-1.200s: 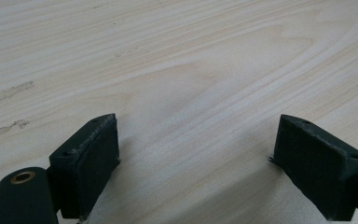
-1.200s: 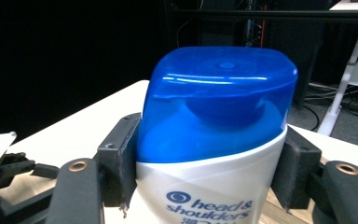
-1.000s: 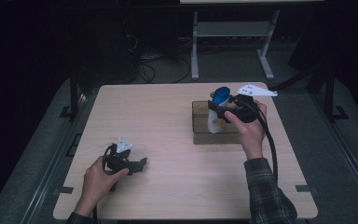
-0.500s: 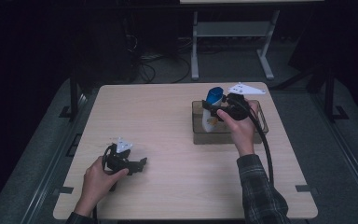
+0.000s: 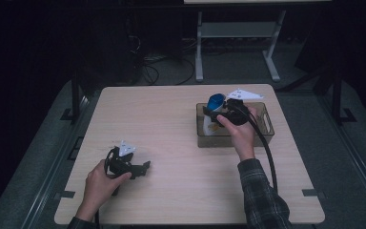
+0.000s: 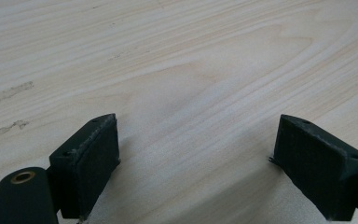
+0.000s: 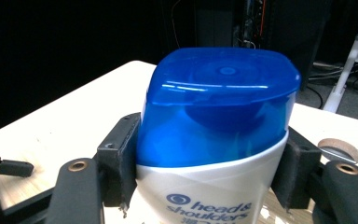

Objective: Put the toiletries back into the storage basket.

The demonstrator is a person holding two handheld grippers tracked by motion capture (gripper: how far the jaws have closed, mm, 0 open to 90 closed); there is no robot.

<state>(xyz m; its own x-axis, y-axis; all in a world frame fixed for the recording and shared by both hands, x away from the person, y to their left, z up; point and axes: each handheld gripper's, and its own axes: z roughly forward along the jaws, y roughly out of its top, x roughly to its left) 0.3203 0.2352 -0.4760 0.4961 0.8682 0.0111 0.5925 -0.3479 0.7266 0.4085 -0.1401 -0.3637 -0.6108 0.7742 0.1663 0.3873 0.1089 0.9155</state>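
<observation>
Black rubber pads of the right gripper are pressing on both sides of a white shampoo bottle, pinching it just below its blue cap. Seen from the right gripper view, the cap is sitting uppermost and the printed brand name is reading level across the white body, so the bottle's long axis is running up and down with the cap end pointing up. In the high view the right gripper is reaching in from the right while the bottle is standing upright over the left end of a dark translucent tray, its blue cap pointing upward and leaning slightly toward the far edge of the surface. Whether the bottle's base is touching the tray floor is hidden by the tray wall. The person's right hand is wrapping the gripper's body, and a black cable is trailing back along the plaid sleeve.

Well apart, near the front left of the surface, the left gripper is resting low with its jaws spread wide; in the left gripper view the left gripper is framing nothing but bare wood grain, while the left hand is holding it
</observation>
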